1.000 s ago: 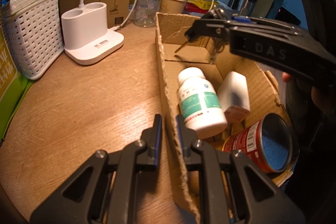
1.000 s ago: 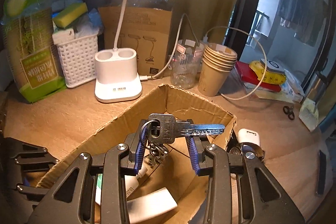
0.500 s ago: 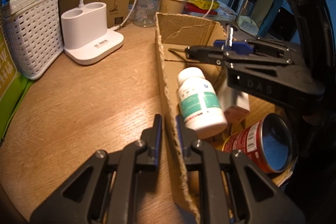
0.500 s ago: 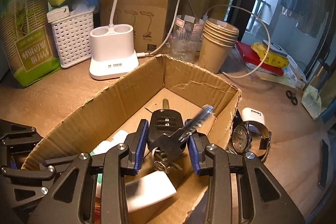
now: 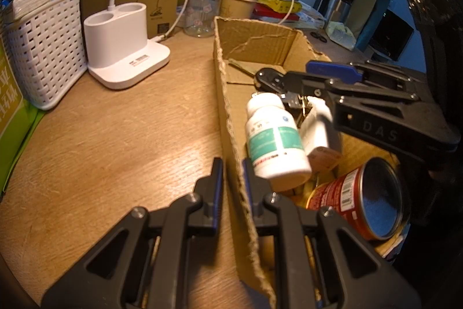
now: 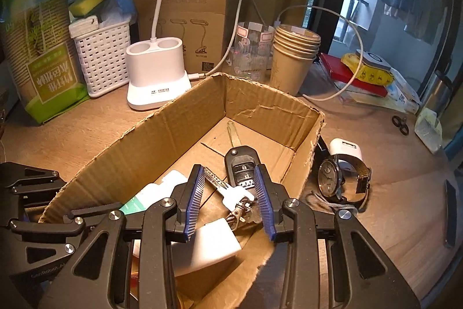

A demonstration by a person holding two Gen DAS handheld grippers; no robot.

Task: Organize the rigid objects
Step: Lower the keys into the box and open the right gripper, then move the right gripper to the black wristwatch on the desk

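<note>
The right gripper (image 6: 228, 193) hangs with jaws spread, empty, over the key bunch (image 6: 241, 178) lying on the cardboard box (image 6: 260, 109) floor. Lower right of that frame, the wristwatch (image 6: 332, 181) lies outside the box, nearer this gripper. The left gripper (image 5: 231, 184) pinches the box wall.

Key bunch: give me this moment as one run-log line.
key bunch: on cardboard box floor | right claw: open, above it | left claw: clamped on box wall | wristwatch: outside, on table
</note>
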